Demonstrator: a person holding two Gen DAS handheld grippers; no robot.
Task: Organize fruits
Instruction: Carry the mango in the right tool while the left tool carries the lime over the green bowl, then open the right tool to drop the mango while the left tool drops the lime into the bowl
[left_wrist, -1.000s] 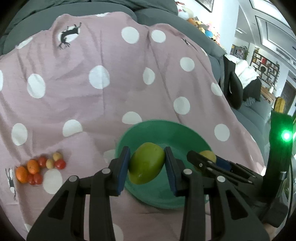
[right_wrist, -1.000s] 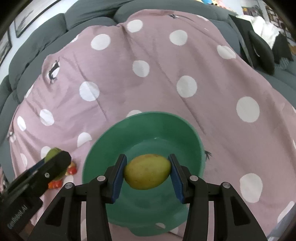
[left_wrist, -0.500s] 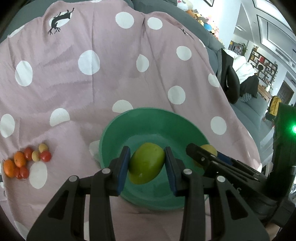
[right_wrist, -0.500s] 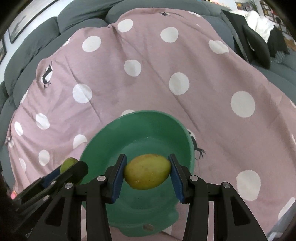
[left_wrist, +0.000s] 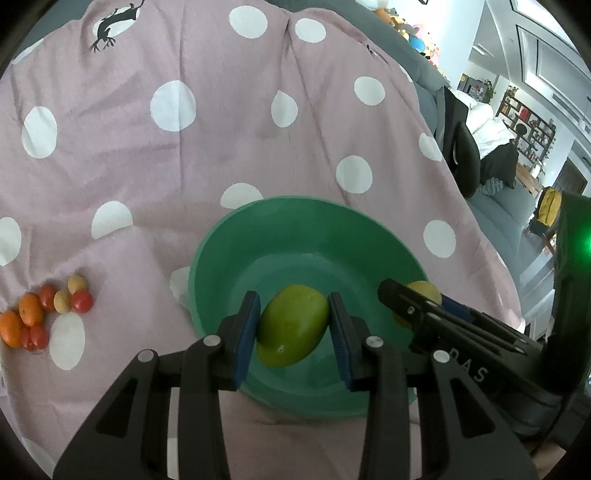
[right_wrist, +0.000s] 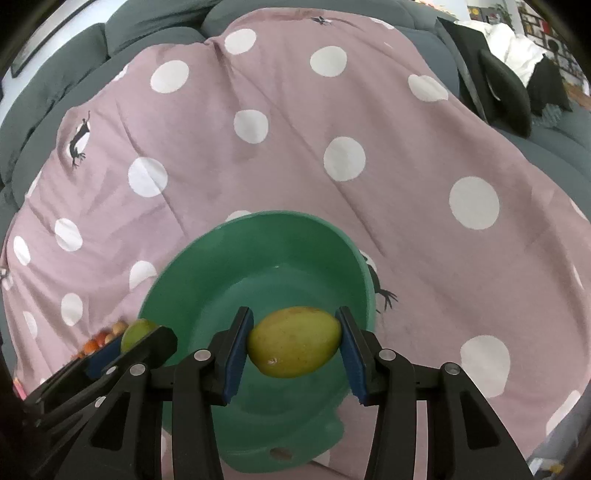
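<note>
Left gripper (left_wrist: 292, 326) clamped on a green mango (left_wrist: 291, 325), blue pads pressed to both sides, held over the green bowl (left_wrist: 258, 236), inside its near-left rim. Right gripper (right_wrist: 293, 341) clenched on a yellow mango (right_wrist: 293, 341), likewise held above the bowl's interior, fingers pointing forward and level. Both grippers sit side by side, the right one's fingers reaching in over the bowl's right rim in the left view. Bowl rests on a pink polka-dot blanket (left_wrist: 221, 129). Small tomatoes and kumquats (left_wrist: 40, 314) lie clustered on the blanket, well left of the bowl
</note>
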